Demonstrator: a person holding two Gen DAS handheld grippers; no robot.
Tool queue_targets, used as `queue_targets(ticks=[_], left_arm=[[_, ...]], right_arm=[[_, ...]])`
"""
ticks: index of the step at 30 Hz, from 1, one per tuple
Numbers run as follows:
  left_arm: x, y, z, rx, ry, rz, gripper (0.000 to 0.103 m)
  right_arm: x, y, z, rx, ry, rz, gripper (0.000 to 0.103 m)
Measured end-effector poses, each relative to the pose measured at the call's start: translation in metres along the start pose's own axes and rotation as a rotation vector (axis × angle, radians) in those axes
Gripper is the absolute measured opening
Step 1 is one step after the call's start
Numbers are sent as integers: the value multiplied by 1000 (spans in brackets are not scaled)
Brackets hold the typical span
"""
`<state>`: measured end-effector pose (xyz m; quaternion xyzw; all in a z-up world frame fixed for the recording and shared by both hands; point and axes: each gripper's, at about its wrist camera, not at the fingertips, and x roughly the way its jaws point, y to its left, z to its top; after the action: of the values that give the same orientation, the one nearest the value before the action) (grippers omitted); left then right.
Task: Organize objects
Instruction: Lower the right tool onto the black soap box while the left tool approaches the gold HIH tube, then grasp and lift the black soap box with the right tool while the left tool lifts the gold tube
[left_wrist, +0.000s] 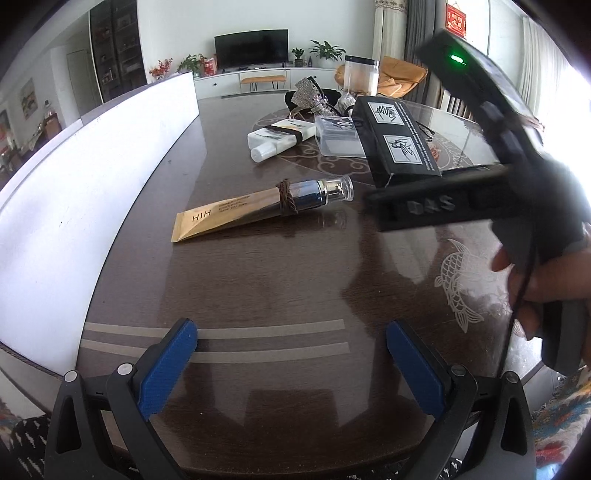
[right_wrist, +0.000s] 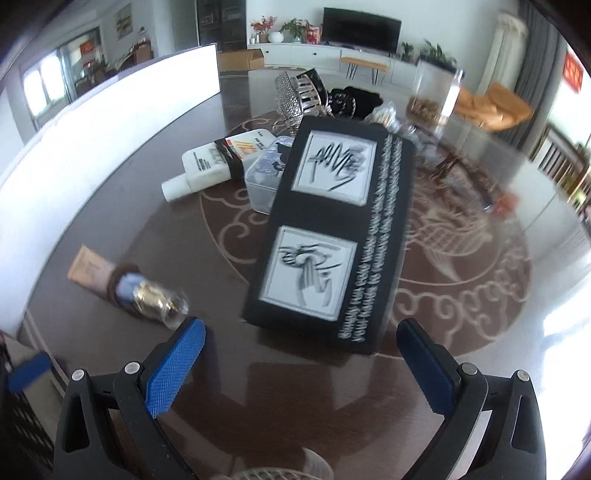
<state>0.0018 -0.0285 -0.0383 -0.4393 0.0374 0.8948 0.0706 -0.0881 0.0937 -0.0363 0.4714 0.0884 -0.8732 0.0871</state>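
A gold tube with a clear cap (left_wrist: 258, 208) lies on the dark table (left_wrist: 258, 288), a brown hair tie around it; it also shows in the right wrist view (right_wrist: 125, 286). A black box with two white pictures (right_wrist: 332, 240) lies beyond it, also in the left wrist view (left_wrist: 397, 142). A white bottle (left_wrist: 282, 137) (right_wrist: 218, 160) and a clear plastic box (left_wrist: 338, 136) (right_wrist: 264, 181) lie farther back. My left gripper (left_wrist: 291, 365) is open and empty over bare table. My right gripper (right_wrist: 301, 363) is open and empty, just short of the black box.
A long white board (left_wrist: 92, 177) stands along the table's left side. Sparkly hair accessories (right_wrist: 299, 98) and a clear jar (left_wrist: 362, 75) sit at the back. The right gripper's body and the hand holding it (left_wrist: 517, 206) fill the right of the left wrist view.
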Motion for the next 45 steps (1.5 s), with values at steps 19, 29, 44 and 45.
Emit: queue_targets(ticks=[19, 29, 44, 45], left_arm=[[-1, 13, 21, 9, -16, 50, 103], [51, 21, 94, 325, 113, -89, 103], [66, 45, 95, -53, 160, -53, 28], [62, 43, 91, -68, 173, -75, 28]], right_arm=[[-29, -51, -47, 61, -9, 15, 103], [-42, -65, -56, 95, -23, 36, 103], [-63, -92, -63, 157, -47, 40, 103], [-62, -92, -63, 159, -43, 43, 103]])
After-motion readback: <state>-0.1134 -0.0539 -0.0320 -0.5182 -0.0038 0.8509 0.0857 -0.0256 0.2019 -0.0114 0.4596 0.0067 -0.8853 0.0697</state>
